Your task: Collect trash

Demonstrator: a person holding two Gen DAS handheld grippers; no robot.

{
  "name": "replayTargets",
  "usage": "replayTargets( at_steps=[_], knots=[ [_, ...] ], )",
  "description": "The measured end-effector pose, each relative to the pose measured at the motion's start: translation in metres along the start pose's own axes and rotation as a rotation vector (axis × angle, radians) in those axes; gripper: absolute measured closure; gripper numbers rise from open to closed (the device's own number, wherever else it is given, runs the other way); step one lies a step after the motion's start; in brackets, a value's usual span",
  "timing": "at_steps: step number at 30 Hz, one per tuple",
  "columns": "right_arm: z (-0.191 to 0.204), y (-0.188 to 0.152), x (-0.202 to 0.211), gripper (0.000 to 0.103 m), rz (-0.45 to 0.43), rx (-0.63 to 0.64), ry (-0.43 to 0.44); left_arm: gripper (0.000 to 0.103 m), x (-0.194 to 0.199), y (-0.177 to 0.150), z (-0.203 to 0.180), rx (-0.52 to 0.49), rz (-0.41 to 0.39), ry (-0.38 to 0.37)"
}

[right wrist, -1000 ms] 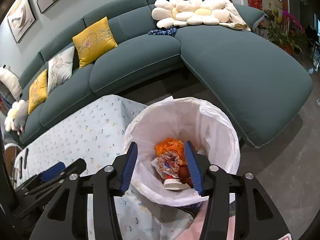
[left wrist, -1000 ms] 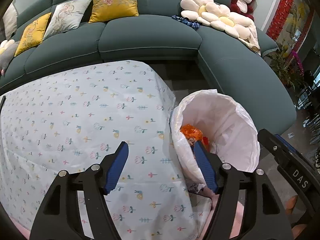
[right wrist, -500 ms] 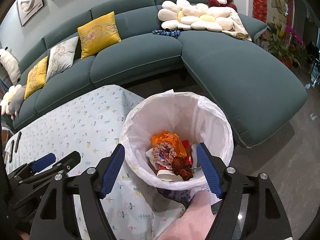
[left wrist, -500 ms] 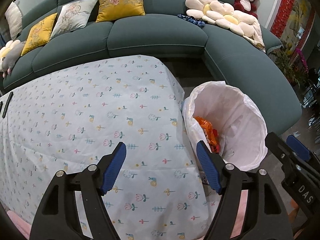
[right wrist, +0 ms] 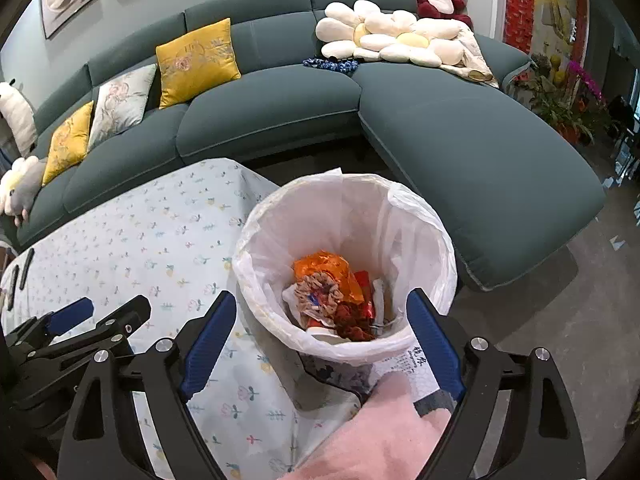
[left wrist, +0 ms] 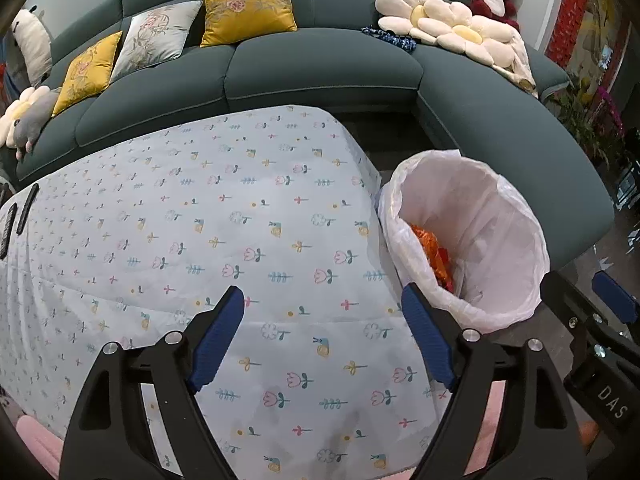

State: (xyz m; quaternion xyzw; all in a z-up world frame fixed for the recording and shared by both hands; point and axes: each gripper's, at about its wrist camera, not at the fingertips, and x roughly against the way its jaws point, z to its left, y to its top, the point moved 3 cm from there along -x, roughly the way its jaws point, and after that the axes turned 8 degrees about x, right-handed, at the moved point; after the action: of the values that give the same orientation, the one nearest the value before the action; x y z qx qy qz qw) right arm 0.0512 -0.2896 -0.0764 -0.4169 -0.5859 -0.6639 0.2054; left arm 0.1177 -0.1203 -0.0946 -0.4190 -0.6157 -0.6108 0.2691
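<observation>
Fingers (right wrist: 216, 336) opening, empty; trash (right wrist: 334, 300) in bin (right wrist: 420, 224) between them.

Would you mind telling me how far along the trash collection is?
Done: crumpled orange wrappers lie inside the white-lined trash bin. In hand: nothing; the left gripper and right gripper have empty jaws, still opening. Left: no trash shows on the floral tablecloth; only two dark remotes at its edge.

I see a teal sofa (right wrist: 460, 148), mustard cushions (right wrist: 196, 62) – a pale tablecloth (left wrist: 192, 240) sprigged with small flowers, a white bin liner (right wrist: 360, 216), orange wrappers (right wrist: 324, 268), blue finger pads (right wrist: 208, 334).
</observation>
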Motion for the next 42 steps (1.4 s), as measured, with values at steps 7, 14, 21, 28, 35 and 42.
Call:
replayTargets(
  at_steps=[7, 14, 21, 28, 35, 42],
  knots=[
    [-0.006, -0.009, -0.001, 0.011, 0.005, -0.009, -0.023, 0.025, -0.004, -0.007, 0.005, 0.016, 0.009, 0.018],
    [-0.005, -0.013, -0.003, 0.007, 0.003, 0.008, -0.049, 0.015, -0.002, -0.011, 0.002, 0.003, -0.007, 0.039],
    [-0.007, -0.015, -0.005, 0.007, 0.002, 0.014, -0.069, 0.015, -0.004, -0.013, 0.000, -0.006, -0.010, 0.051],
    [-0.008, -0.017, -0.006, 0.007, 0.003, 0.018, -0.079, 0.015, -0.005, -0.016, -0.004, -0.024, -0.017, 0.050],
    [-0.007, -0.019, -0.008, 0.007, 0.007, 0.020, -0.087, 0.015, -0.004, -0.017, -0.007, -0.035, -0.024, 0.050],
    [-0.008, -0.021, -0.008, 0.007, 0.006, 0.022, -0.095, 0.015, 0.000, -0.019, -0.011, -0.039, -0.041, 0.061]
  ],
)
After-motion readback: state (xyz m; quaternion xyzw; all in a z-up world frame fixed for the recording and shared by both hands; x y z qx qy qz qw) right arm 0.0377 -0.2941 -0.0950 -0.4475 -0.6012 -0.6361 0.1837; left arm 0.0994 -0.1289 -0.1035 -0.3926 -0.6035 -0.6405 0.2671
